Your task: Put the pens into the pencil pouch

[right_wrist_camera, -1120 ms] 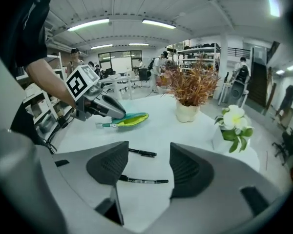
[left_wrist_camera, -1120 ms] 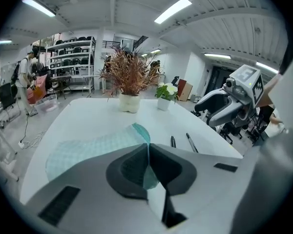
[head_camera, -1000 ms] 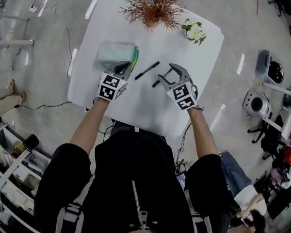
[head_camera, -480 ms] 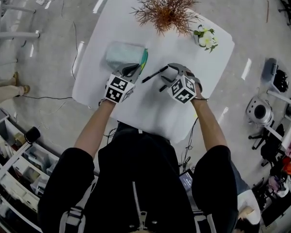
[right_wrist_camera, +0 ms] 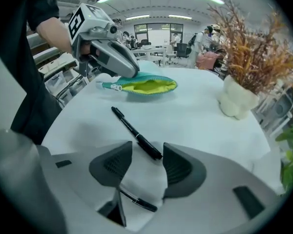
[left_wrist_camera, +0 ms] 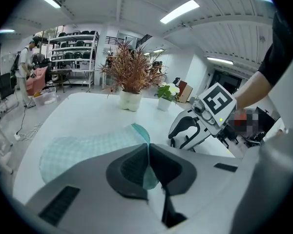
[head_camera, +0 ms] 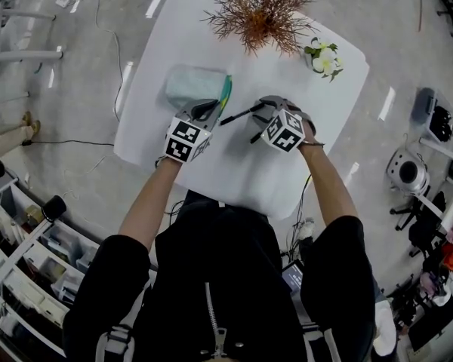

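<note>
Left fingers: you are pinching the pencil pouch [left_wrist_camera: 83, 147] with your left gripper [left_wrist_camera: 147, 152]; its fingers are pressing together on the teal fabric at the edge by the open mouth.

Right fingers: you are holding your right gripper [right_wrist_camera: 147, 162] tilted down over the worktop [head_camera: 234, 172]. Its fingers have just been closing a little but are standing well apart and gripping nothing.

Pen between the fingers: a black pen [right_wrist_camera: 134, 133] is lying flat on the worktop, its near end sitting in the gap between your right fingers with neither pad pressing on it; the far end is pointing towards the pouch.

Second pen: another black pen [right_wrist_camera: 136, 201] is lying on the worktop further back under your right gripper, apart from the first.

Pouch: it is lying on the worktop to your left, mouth gaping and showing a yellow-green lining, near the first pen's far tip but not touching it.

Background: a dried plant [head_camera: 260, 10] and a small pot of flowers [head_camera: 322, 57] are standing at the far edge.
</note>
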`<action>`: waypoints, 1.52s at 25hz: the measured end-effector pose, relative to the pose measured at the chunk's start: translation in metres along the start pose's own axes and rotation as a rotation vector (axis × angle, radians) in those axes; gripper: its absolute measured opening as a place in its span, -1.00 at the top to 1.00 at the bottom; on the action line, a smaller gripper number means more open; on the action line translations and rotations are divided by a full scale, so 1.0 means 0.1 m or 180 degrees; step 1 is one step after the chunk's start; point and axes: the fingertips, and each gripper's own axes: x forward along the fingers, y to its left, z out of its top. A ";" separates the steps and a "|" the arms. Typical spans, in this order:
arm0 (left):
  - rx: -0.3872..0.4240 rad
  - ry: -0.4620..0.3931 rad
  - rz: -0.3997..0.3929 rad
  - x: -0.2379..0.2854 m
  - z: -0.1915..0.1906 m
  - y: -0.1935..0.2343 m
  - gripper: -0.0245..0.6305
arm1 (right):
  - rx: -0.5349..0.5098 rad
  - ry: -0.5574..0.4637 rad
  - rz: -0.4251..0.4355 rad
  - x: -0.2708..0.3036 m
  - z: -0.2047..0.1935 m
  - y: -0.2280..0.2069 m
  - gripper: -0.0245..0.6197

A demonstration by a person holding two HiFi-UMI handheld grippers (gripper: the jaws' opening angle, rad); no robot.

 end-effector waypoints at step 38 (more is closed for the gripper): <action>0.0141 -0.0020 0.0114 -0.07 0.07 0.05 0.82 | 0.0323 -0.0262 -0.0464 -0.83 -0.19 -0.04 0.72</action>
